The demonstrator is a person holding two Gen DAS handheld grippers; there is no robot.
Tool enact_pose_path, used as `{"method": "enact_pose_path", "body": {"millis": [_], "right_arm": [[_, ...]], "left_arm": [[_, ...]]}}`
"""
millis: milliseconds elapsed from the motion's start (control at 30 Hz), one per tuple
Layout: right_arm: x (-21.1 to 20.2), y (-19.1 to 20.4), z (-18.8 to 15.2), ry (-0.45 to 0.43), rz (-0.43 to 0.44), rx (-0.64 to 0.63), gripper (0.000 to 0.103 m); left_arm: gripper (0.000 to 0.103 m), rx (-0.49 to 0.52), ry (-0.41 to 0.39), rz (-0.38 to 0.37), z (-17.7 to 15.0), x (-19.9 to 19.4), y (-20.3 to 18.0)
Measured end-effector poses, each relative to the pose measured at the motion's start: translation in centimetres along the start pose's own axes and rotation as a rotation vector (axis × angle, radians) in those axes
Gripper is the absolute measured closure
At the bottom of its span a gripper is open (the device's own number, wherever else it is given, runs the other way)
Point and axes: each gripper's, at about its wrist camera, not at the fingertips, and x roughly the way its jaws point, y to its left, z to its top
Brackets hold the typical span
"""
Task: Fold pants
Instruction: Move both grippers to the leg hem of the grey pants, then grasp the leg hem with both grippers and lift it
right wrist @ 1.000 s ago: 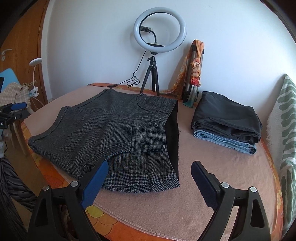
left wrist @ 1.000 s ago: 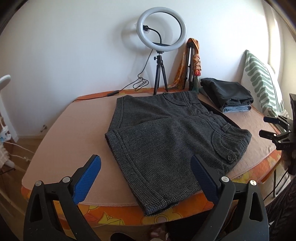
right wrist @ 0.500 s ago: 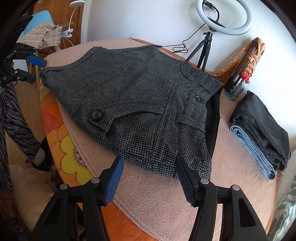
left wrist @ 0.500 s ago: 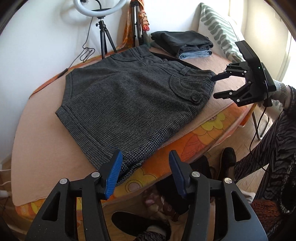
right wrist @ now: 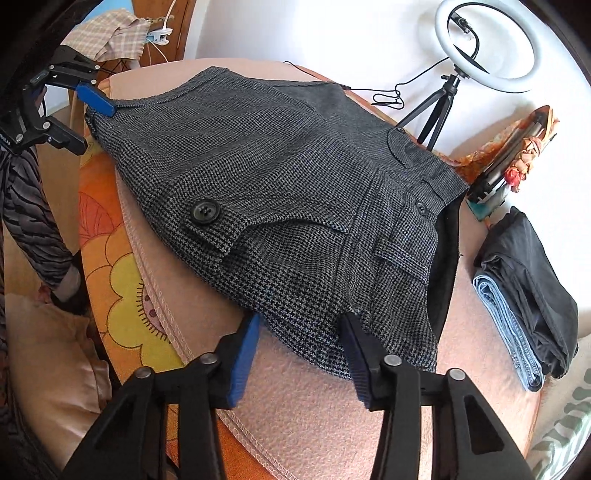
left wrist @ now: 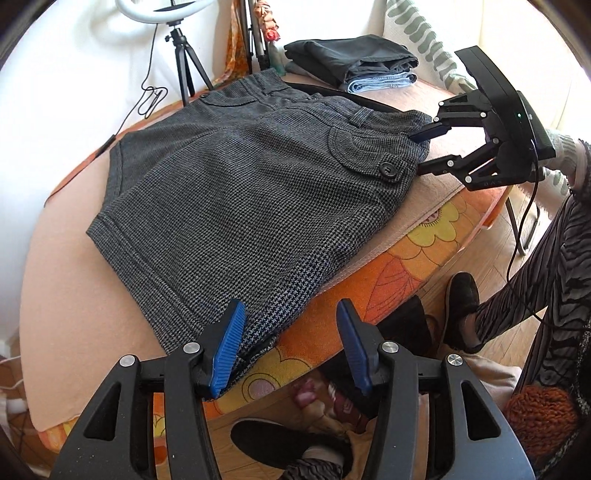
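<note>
Grey houndstooth pants point(left wrist: 251, 177) lie flat on the peach-covered table point(left wrist: 74, 295). My left gripper point(left wrist: 290, 343) is at the near hem corner. The cloth rests against its left blue pad, while the right pad hangs clear over the table edge, so it is open. In the right wrist view the same gripper point(right wrist: 79, 116) straddles that corner of the pants point(right wrist: 295, 177). My right gripper point(right wrist: 299, 350) has the waistband corner between its jaws, which are closing but not pressing. From the left wrist view the right gripper point(left wrist: 421, 153) has one finger above and one below the waistband.
A ring light point(right wrist: 441, 35) on a tripod stands at the back by the wall. A folded stack of dark pants and jeans point(right wrist: 528, 288) lies beside a green-patterned pillow point(left wrist: 424, 33). A person's striped leg point(left wrist: 535, 288) and dark shoe point(left wrist: 461, 306) are below the orange flowered table edge point(right wrist: 118, 280).
Both grippers have dropped and tilted down toward the pants, with their jaws drawn much narrower. The left now sits at the hem corner and the right at the waistband corner.
</note>
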Motion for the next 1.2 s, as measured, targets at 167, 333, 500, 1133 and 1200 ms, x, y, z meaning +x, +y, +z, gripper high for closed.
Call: {"method": "enact_pose_path", "body": {"millis": [167, 333, 500, 1133, 1200], "right_arm": [[-0.4, -1.2, 1.0, -0.009, 0.009, 0.057, 0.084], [-1.5, -3.2, 2.2, -0.059, 0.017, 0.144, 0.088], [-2.1, -3.6, 3.0, -0.09, 0.013, 0.159, 0.088], [-5.9, -6.2, 7.9, -0.206, -0.087, 0.18, 0.09], [-6.0, -7.0, 9.3, -0.209, -0.102, 0.165, 0.091]], "left_arm": [[0.051, 0.037, 0.005, 0.017, 0.2, 0.4, -1.0], [0.051, 0.095, 0.026, 0.048, 0.3, 1.3, -1.8], [0.058, 0.131, 0.054, 0.07, -0.1, 1.9, -1.9], [0.1, -0.067, -0.239, 0.051, 6.6, -5.5, 8.9], [0.1, -0.076, -0.258, 0.062, 7.8, -5.5, 10.4]]}}
